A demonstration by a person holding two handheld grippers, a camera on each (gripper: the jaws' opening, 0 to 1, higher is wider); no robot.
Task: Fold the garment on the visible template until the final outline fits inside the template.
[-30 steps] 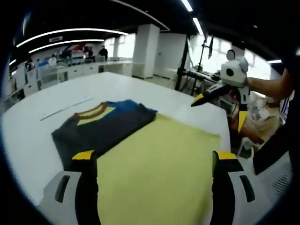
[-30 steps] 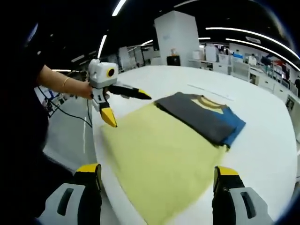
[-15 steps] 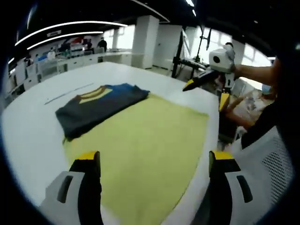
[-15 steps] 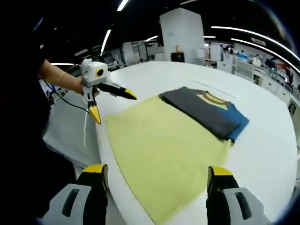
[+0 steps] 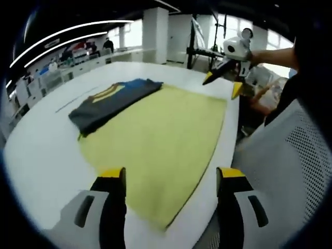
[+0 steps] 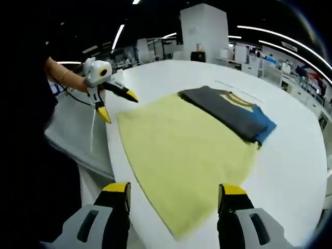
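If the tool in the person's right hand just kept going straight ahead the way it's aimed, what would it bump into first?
Most likely the yellow template on the white table. The right tool hangs open above its near corner. The folded garment lies farther along; depth is hard to judge.

Folded garment (image 6: 231, 112): underside and inner layers hidden; collar print too small to read.
Yellow template (image 6: 181, 155): far edge covered by the garment where the two overlap.
Left tool (image 5: 171, 179): bodies of both jaws cut off by the lower edge of the left gripper view.
Right tool (image 6: 175, 193): likewise cut off in the right gripper view.
Table (image 5: 41, 150): near edge out of frame.
Background desks (image 6: 270, 65): blurred, contents indistinct.
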